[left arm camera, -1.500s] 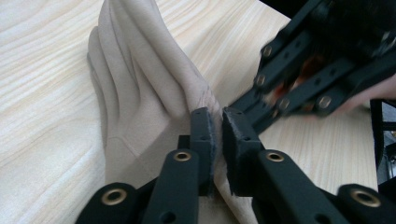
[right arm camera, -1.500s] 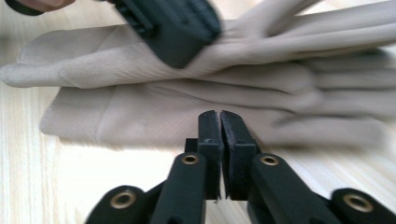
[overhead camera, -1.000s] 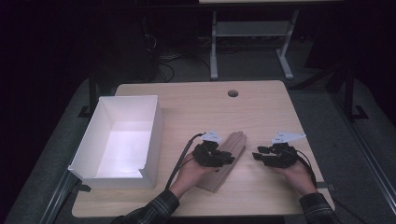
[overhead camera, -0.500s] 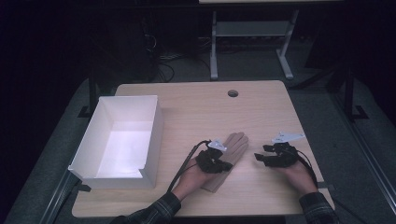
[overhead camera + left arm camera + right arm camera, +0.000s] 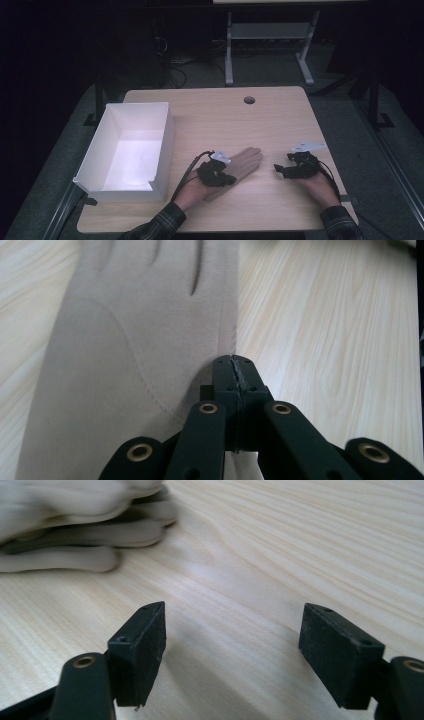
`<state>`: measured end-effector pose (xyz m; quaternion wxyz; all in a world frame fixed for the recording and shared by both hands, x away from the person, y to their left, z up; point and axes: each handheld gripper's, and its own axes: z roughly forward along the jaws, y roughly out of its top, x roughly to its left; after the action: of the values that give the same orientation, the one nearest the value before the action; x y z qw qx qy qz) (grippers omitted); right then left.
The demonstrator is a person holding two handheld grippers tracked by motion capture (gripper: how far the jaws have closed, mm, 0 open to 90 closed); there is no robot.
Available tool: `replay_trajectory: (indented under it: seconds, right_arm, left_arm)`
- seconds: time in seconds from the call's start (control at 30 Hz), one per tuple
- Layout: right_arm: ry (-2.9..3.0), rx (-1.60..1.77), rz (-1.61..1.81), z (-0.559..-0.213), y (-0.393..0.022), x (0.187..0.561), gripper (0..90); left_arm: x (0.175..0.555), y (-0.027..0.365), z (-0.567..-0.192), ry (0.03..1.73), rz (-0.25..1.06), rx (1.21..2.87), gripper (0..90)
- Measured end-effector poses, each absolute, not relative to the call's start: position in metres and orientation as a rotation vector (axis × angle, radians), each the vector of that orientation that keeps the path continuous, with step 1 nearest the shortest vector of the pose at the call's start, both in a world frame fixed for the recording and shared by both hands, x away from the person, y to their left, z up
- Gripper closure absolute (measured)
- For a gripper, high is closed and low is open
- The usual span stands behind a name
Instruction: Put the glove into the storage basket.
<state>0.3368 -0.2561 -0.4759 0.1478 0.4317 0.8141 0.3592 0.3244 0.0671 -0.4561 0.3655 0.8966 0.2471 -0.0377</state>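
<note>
The left tongs [image 5: 235, 371] are pinched tight together on the edge of the beige glove [image 5: 239, 167], low over the near middle of the tabletop [image 5: 270, 125]. The right tongs [image 5: 232, 647] have just been opening and stand wide apart, nothing between them, just beside the glove's fingers [image 5: 75, 527]. The pale wood tabletop sits in a dark room. One glove, one white box [image 5: 127, 147], open-topped, at the left. A metal frame [image 5: 267, 35] and cables lie on the floor beyond.
</note>
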Motion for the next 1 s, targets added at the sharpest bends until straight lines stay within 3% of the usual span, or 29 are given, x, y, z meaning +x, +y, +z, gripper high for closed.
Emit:
replay_trajectory:
  seconds: [0.1,0.2,0.57,0.6,0.63,0.73,1.0]
  right_arm:
    - [2.341,1.253,1.030,-0.477,-0.256,0.337,25.2]
    - [2.332,1.240,1.025,-0.478,-0.255,0.337,24.9]
    - [2.316,1.217,1.033,-0.482,-0.250,0.336,19.1]
    - [2.315,1.217,1.033,-0.482,-0.250,0.336,19.1]
    - [2.315,1.217,1.033,-0.482,-0.250,0.336,19.1]
    - [2.313,1.213,1.030,-0.482,-0.249,0.336,19.0]
    - [2.313,1.213,1.030,-0.482,-0.249,0.336,19.0]
  left_arm:
    - [0.325,0.077,-0.456,0.655,-0.107,2.295,89.3]
    - [0.325,0.082,-0.452,0.657,-0.098,2.282,82.2]
    - [0.341,0.085,-0.437,0.584,0.012,2.286,36.9]
    - [0.344,0.082,-0.439,0.566,0.048,2.291,26.4]
    - [0.344,0.082,-0.439,0.566,0.048,2.291,21.5]
    - [0.349,0.075,-0.444,0.547,0.117,2.322,15.7]
    - [0.351,0.068,-0.452,0.537,0.115,2.363,13.6]
